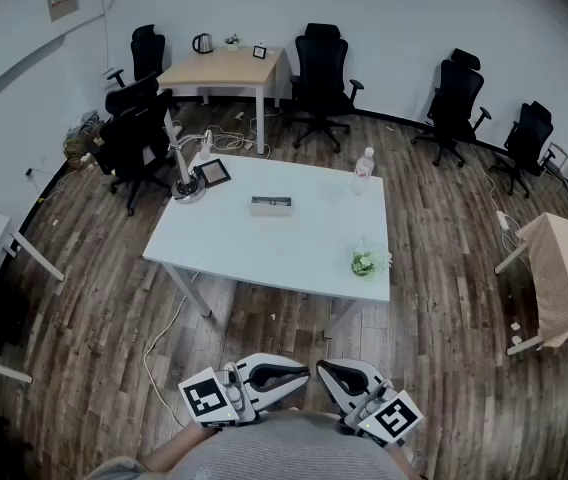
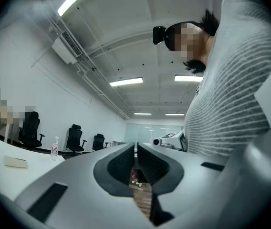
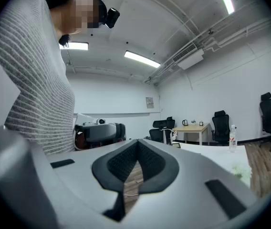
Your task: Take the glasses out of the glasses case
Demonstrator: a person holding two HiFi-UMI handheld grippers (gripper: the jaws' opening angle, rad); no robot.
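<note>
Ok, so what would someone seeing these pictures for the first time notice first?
The white table stands in the middle of the wood-floored room, and the small grey glasses case lies near its centre, far from the person. At the bottom of the head view, the left gripper and right gripper are close against the person's body, tips pointing toward each other, jaws together and empty.

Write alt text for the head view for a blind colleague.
A glasses case lies on a white table, untouched, while the left claw and right claw, both shut and empty, are held low by the person's body, short of the table. A water bottle, small plant, lamp and tablet also stand on it.
</note>
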